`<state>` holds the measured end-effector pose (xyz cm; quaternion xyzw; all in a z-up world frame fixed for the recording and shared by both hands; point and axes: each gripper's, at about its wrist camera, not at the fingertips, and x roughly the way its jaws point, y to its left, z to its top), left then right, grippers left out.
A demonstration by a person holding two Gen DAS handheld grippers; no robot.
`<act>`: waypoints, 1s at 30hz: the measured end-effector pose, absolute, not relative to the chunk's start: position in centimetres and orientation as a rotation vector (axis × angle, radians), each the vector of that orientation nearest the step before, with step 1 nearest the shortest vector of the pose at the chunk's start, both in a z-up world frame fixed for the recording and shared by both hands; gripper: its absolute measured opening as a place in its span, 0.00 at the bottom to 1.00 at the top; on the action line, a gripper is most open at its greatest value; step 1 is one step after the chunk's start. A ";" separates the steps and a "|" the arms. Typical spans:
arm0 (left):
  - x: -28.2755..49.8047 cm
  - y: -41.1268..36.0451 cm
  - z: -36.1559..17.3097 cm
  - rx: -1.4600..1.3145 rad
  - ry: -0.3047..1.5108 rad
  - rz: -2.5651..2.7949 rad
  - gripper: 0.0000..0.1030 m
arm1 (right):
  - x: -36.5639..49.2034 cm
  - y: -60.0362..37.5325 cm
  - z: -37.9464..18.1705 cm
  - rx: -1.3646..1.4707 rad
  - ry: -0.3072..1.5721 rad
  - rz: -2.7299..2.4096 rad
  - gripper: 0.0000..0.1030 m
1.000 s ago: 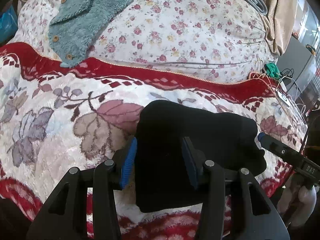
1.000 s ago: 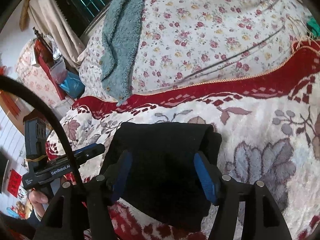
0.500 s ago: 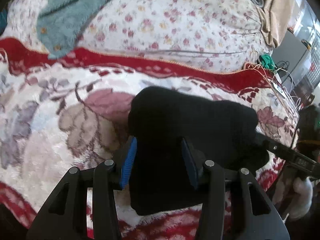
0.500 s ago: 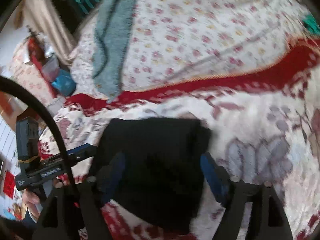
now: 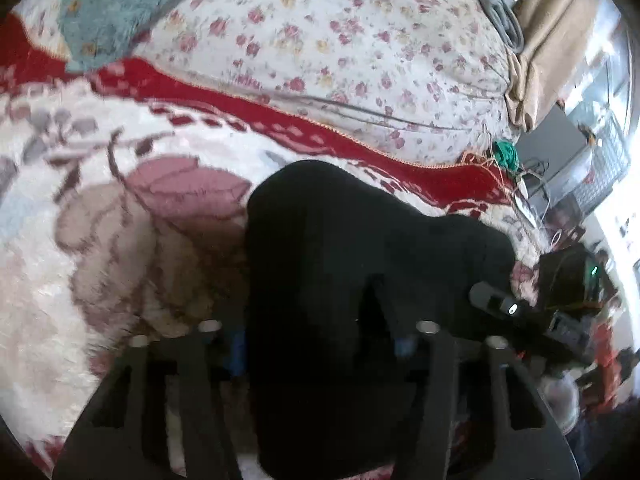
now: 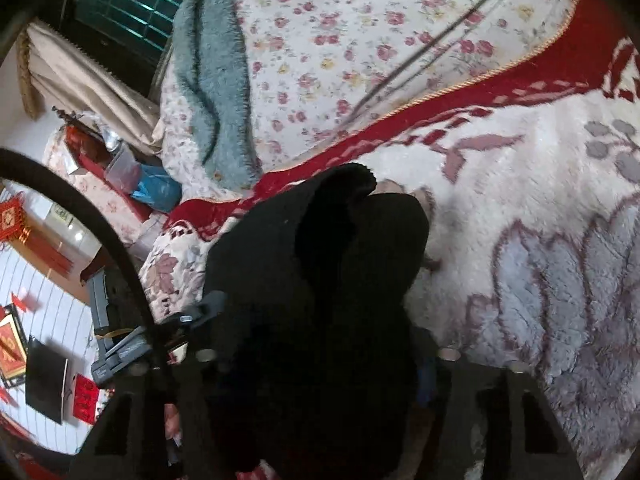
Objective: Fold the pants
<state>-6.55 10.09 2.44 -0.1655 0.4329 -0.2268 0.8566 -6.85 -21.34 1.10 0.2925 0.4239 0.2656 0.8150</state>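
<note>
The black pants (image 5: 332, 280) are a folded bundle on the white and red floral blanket (image 5: 100, 240). In the left wrist view my left gripper (image 5: 320, 344) has its blue-padded fingers spread wide on either side of the bundle, which bulges up between them. In the right wrist view the pants (image 6: 320, 300) rise up, lifted and curled over my right gripper (image 6: 320, 364), whose fingers are spread wide and mostly hidden by the cloth. The right gripper's tip (image 5: 500, 300) shows at the bundle's right edge in the left wrist view; the left gripper's tip (image 6: 200, 312) shows at its left edge.
A rose-print quilt (image 5: 340, 40) with a teal fleece garment (image 5: 112, 12) lies behind the blanket. Cables and a green item (image 5: 506, 152) sit at the bed's right edge. The left bed edge drops to the floor (image 6: 48, 300).
Both grippers have pushed in under the bundle. The pants have been raised and bunched, now covering most of the fingers in both views.
</note>
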 end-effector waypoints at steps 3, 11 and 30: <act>-7.1 11.3 4.2 -0.331 0.891 -0.479 0.37 | -6.4 -19.9 3.5 0.576 0.876 0.593 0.47; -8.2 21.7 10.6 -0.290 0.754 -0.278 0.36 | -1.6 -10.2 7.3 0.583 0.822 0.801 0.46; -8.5 29.9 6.7 -0.298 0.838 0.185 0.78 | 2.0 1.5 7.1 0.275 0.889 0.733 0.59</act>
